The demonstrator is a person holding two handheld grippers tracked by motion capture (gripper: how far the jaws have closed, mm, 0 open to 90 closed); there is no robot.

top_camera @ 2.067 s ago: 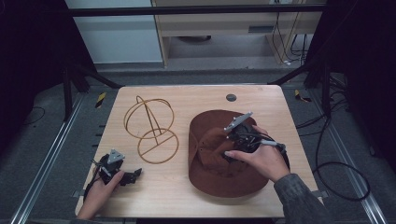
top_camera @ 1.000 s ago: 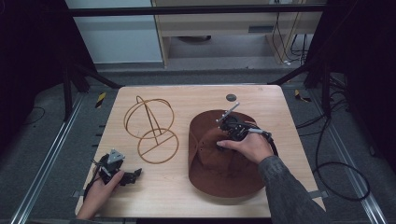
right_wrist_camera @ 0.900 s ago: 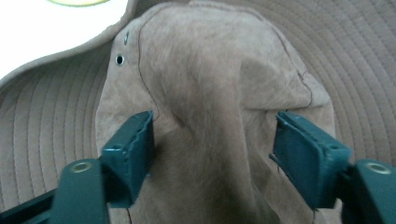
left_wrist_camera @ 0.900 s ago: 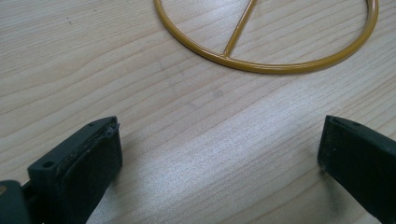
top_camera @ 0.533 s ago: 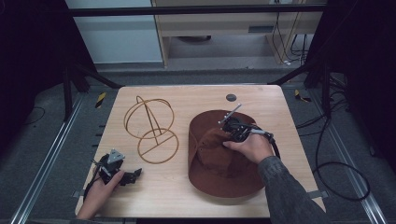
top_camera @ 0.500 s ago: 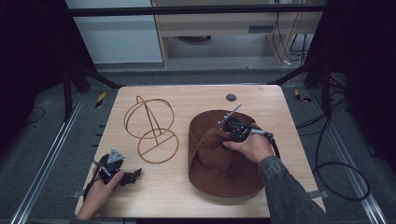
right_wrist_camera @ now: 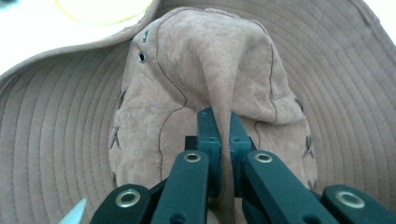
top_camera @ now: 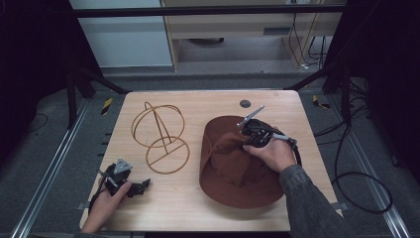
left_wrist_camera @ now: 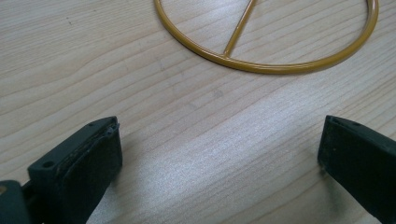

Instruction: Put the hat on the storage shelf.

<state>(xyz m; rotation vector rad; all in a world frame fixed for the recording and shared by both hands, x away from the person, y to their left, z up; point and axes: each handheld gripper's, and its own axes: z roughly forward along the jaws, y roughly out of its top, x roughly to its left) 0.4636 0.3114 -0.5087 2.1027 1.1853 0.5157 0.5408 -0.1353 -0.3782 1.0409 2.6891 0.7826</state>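
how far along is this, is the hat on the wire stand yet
Not yet. Done: the right gripper has its fingers pinched on a fold of the brown hat's crown. In hand: the hat, its brim on the table beside the stand. Left: carrying it onto the gold wire stand, which is bare. The left gripper is open, resting near the stand's base ring.
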